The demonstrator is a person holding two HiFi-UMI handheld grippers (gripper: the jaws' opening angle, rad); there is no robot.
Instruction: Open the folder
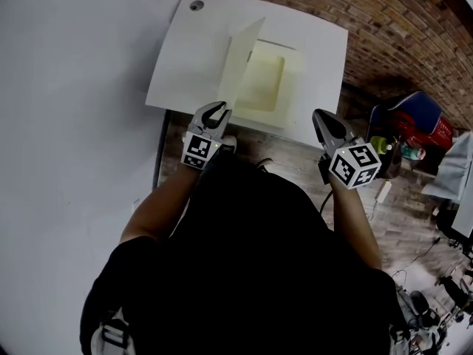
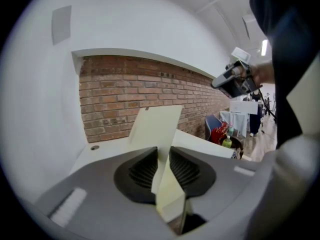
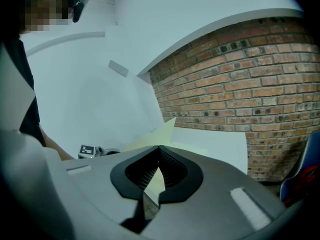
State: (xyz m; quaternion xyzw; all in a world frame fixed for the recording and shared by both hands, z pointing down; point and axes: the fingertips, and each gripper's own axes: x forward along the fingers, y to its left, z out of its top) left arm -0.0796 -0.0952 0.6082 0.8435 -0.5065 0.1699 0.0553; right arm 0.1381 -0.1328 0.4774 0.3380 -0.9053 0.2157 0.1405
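**Left gripper (image 1: 216,112) holds the folder (image 1: 270,80) cover (image 1: 242,58) up**

The pale yellow folder lies on the white table (image 1: 185,65), which stands against a brick wall (image 1: 355,13). Its cover stands nearly upright, with its near edge clamped between the left gripper's jaws. The right gripper (image 1: 320,117) hangs at the table's near edge, apart from the folder. Its jaws are closed tip to tip and seem to hold nothing.

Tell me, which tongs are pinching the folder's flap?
The left tongs: the cream folder cover stands pinched between them. The right tongs are shut with nothing in them.
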